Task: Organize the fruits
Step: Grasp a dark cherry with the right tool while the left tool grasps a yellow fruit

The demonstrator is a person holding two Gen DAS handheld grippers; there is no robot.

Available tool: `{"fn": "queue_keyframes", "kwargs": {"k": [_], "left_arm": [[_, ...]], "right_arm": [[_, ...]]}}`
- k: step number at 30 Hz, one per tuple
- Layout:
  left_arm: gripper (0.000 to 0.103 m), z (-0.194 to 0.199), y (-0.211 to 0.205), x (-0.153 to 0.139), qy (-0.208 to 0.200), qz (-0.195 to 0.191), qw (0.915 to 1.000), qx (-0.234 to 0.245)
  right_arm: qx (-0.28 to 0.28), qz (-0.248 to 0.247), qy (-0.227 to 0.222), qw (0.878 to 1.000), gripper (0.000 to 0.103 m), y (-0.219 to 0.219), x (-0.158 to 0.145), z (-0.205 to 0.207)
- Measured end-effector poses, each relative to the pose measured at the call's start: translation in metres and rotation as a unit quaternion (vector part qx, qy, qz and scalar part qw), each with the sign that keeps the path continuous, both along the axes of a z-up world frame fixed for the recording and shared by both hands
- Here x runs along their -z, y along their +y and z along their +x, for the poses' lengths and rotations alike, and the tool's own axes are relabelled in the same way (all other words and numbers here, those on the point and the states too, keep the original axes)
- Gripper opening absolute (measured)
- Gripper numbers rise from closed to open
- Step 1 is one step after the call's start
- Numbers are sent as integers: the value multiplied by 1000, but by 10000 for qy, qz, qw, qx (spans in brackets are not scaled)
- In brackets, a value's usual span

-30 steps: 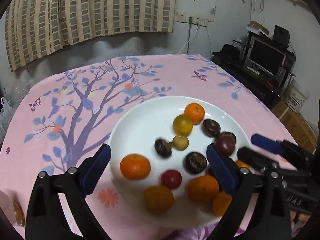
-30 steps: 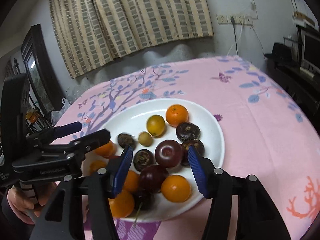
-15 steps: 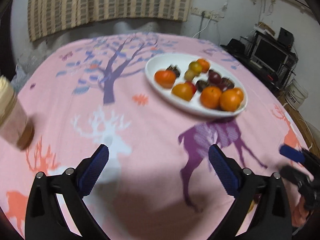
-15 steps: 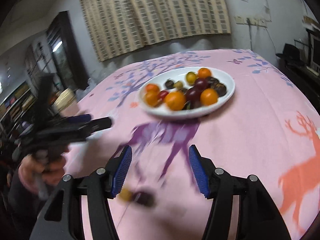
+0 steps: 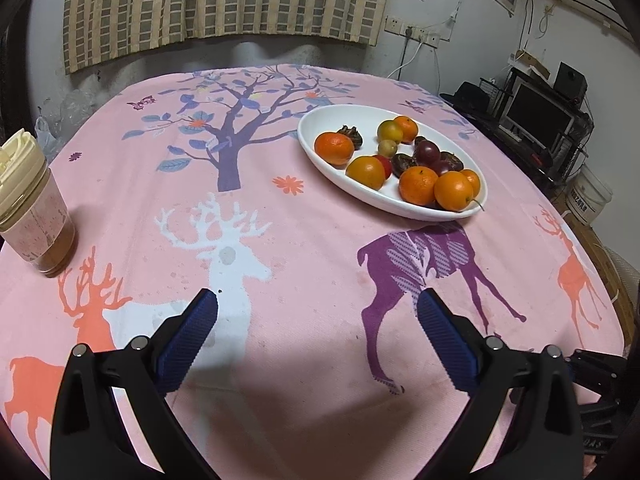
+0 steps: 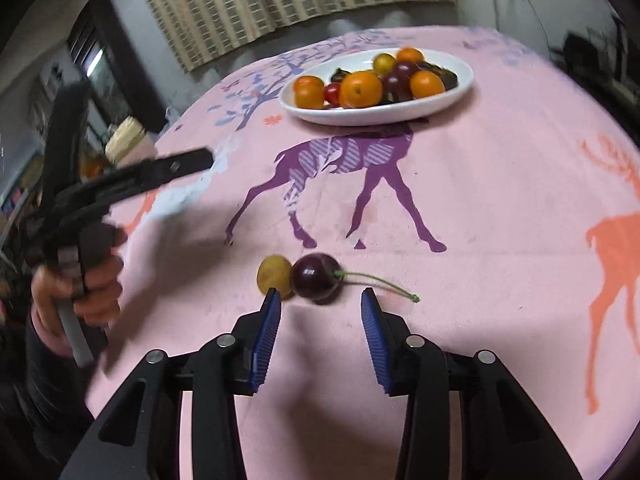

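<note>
A white oval plate holds several fruits: oranges, dark plums and small yellow ones. It also shows in the right wrist view. A dark cherry with a green stem and a small yellow fruit lie on the pink cloth just ahead of my right gripper, which is open and empty. My left gripper is open and empty, low over the near part of the table, well short of the plate. It shows at left in the right wrist view.
A pink tablecloth with deer and tree prints covers the table. A lidded cup stands at the left edge. Shelves with a monitor stand past the right side. A curtain hangs behind.
Both grippers pulled back from over the plate to the near side of the table. The cherry and yellow fruit now lie just in front of my right gripper.
</note>
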State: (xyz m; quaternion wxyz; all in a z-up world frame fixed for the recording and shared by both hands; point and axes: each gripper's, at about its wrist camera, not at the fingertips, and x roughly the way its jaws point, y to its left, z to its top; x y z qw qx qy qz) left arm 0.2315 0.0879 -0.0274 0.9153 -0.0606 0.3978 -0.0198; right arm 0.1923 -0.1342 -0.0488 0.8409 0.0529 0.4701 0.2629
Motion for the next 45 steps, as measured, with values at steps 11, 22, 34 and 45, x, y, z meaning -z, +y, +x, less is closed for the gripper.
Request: {"fn": "queue_keyframes", "kwargs": {"k": [11, 22, 34, 45], "left_arm": [[98, -3, -1, -5, -79, -16, 10000, 54], [98, -8, -21, 0, 99, -299, 9951, 934], [54, -38, -105, 26, 223, 433, 9579, 2829], [28, -25, -100, 39, 644, 135, 9569, 2828]], "right_arm": [[48, -45, -12, 10000, 40, 17, 5, 25], [626, 1317, 185, 9891, 32, -20, 12, 43], [745, 1726, 90, 9821, 32, -30, 14, 44], [709, 1700, 154, 9828, 32, -33, 14, 40]]}}
